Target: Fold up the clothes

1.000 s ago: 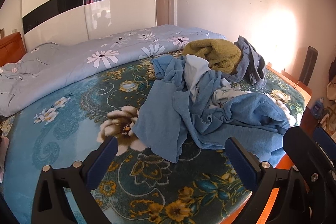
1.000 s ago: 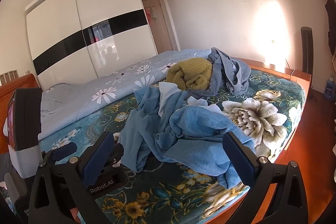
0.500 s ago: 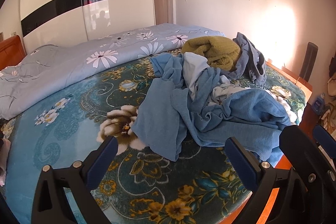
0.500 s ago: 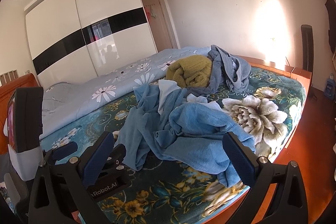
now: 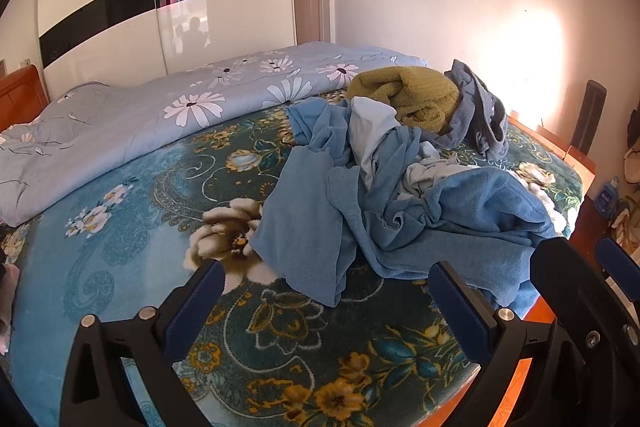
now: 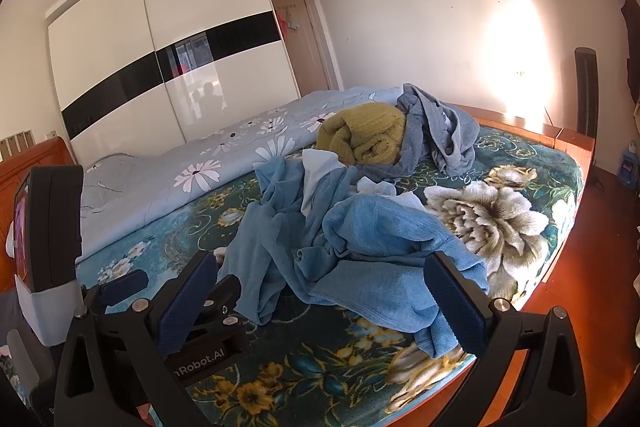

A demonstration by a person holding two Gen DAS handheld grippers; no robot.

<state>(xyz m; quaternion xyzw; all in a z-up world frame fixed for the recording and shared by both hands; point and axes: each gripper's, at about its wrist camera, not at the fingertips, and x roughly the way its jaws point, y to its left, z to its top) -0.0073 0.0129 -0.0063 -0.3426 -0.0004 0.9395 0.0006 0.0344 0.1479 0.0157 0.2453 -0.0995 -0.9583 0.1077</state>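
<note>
Nothing looks folded yet. The crumpled blue terry-cloth garment (image 5: 440,219) lies in a heap on the teal flowered bedspread (image 5: 132,227), near the bed's near edge, with a mustard knitted sweater (image 5: 412,99) and a grey-blue garment (image 6: 440,123) behind it. The left gripper (image 5: 326,301) and the right gripper (image 6: 320,293) hover with fingers spread, holding nothing.

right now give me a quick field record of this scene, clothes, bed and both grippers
surface: bed with teal floral blanket
bedding: grey-blue daisy quilt bunched along the far side
clothes: unfolded pile; blue garments in front, olive knit sweater and grey-blue garment behind
left hand-held gripper: open, empty, short of the pile
right hand-held gripper: open, empty, blue garments just ahead
folding: not yet begun
background: white wardrobe with black band
</note>
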